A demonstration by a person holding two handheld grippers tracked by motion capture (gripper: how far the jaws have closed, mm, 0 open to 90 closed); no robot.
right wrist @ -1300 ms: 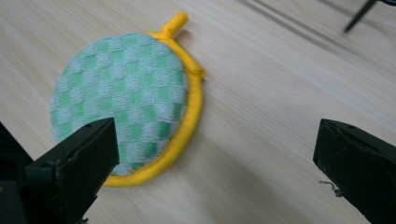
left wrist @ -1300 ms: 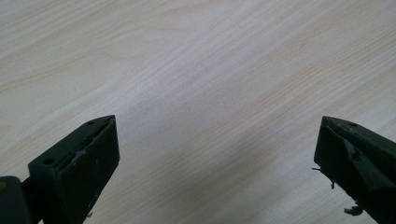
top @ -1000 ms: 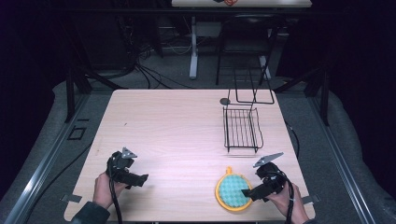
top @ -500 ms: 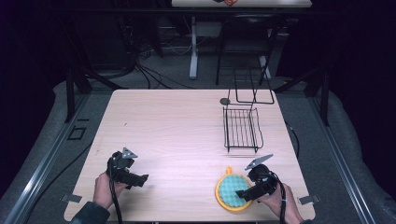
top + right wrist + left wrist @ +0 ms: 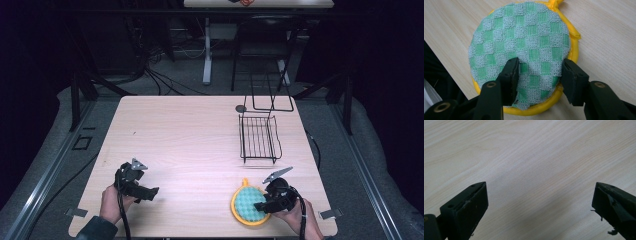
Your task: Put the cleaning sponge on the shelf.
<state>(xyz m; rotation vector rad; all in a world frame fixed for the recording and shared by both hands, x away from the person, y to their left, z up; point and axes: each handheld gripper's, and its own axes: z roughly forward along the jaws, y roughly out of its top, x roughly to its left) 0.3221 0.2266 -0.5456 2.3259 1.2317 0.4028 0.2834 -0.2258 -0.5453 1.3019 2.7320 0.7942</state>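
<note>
- The pad [image 5: 249,206], a round green-checked cloth with a yellow rim, lies flat on the table [image 5: 200,135] near its front right corner, its loop pointing away from the person.
- The right gripper [image 5: 539,71] is low over the near edge of the pad; its jaws have just been closing and now press into the green cloth, which bunches up between them.
- From the high view, the right hand [image 5: 295,212] comes in from the bottom edge, just right of the pad.
- The left gripper [image 5: 539,202] hangs over bare wood near the front left corner, jaws wide apart with nothing between them.
- A wire rack [image 5: 259,137] stands behind the pad, well apart from it, by the table's right side.
</note>
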